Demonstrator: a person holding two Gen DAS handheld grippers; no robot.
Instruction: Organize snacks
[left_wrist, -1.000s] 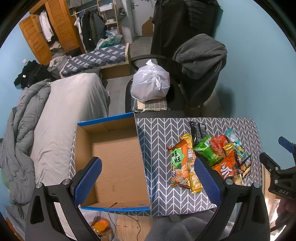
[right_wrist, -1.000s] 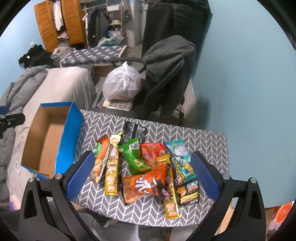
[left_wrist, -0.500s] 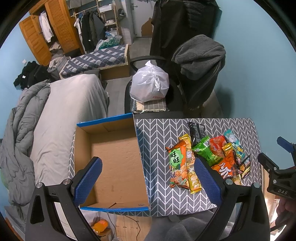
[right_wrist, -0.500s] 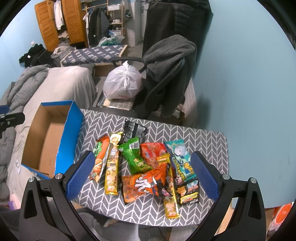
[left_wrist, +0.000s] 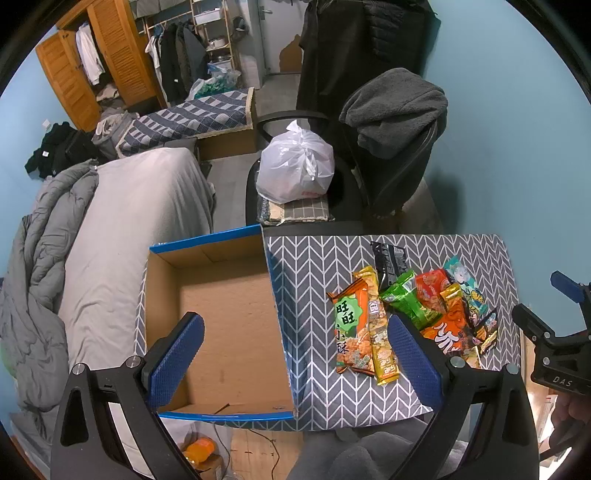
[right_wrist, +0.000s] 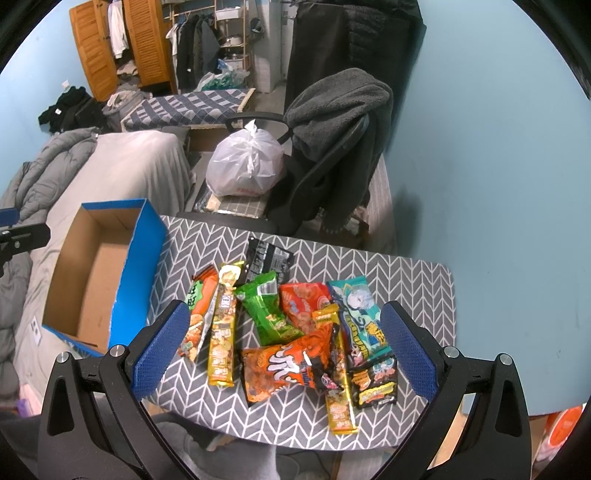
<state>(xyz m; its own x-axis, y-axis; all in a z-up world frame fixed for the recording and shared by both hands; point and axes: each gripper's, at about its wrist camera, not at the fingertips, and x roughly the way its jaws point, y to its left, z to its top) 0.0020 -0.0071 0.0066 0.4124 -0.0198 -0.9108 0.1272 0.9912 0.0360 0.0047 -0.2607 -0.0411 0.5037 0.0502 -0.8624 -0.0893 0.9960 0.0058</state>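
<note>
While both grippers hang above the table with nothing between their blue pads, the snacks lie in a loose heap on the grey chevron tablecloth (right_wrist: 413, 280); the left gripper (left_wrist: 295, 354) has its jaws spread wide, one pad over the floor of the cardboard box (left_wrist: 229, 325) and the other over the cloth just beside the heap; the right gripper (right_wrist: 282, 347) is likewise released, its jaws straddling most of the packets from above.

In the right wrist view the box, blue outside and bare brown inside, sits at nine o'clock from the heap, apart from it, with no packet in it; the orange-and-green packet (right_wrist: 197, 317) lies nearest the box, partly under the long yellow packet (right_wrist: 222, 328); the black packet (right_wrist: 267, 258) lies at twelve o'clock, farthest from the camera; the green packet (right_wrist: 267, 310) and the red packet (right_wrist: 304, 302) touch near the middle; the orange squid-print packet (right_wrist: 284, 365) lies at six o'clock of them, overlapped by a second yellow strip (right_wrist: 338, 384); the teal packet (right_wrist: 360, 317) and the small dark packet (right_wrist: 373, 384) sit at three o'clock.

Beyond the table, at twelve o'clock, a white plastic bag (right_wrist: 245, 166) rests on an office chair (right_wrist: 325, 192) draped with a dark fleece; a bed with grey bedding (right_wrist: 122, 166) lies at ten o'clock.
</note>
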